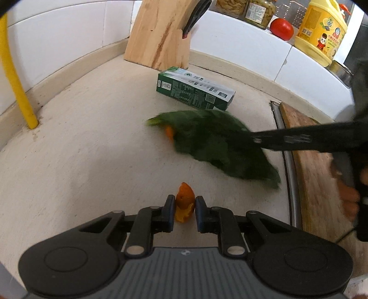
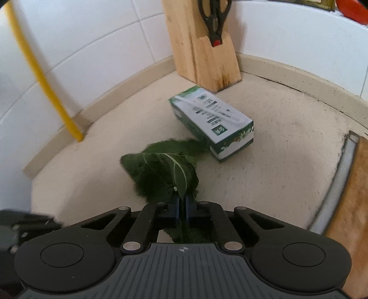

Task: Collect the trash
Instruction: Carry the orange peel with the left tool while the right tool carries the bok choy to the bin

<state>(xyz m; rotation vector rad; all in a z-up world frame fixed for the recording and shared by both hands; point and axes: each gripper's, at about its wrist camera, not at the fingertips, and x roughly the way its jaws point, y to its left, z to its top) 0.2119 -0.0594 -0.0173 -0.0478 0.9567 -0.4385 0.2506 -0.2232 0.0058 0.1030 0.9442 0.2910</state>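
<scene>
Two scraps are already in hand: the orange peel sits pinched between the narrow jaws of the left claw, low over the desk, and the green leaf is clamped at its stalk end by the right claw, whose jaws have closed down almost flat on it. Gripping the leaf by its edge lets the limp blade hang forward, free of the desk; its blur in the left view suggests it is in motion. A green and white carton lies on its side just beyond the leaf, probably the next piece of trash. Behind it stands a wooden knife block with scissors against the tiled wall. A wooden board lies at the right edge.
</scene>
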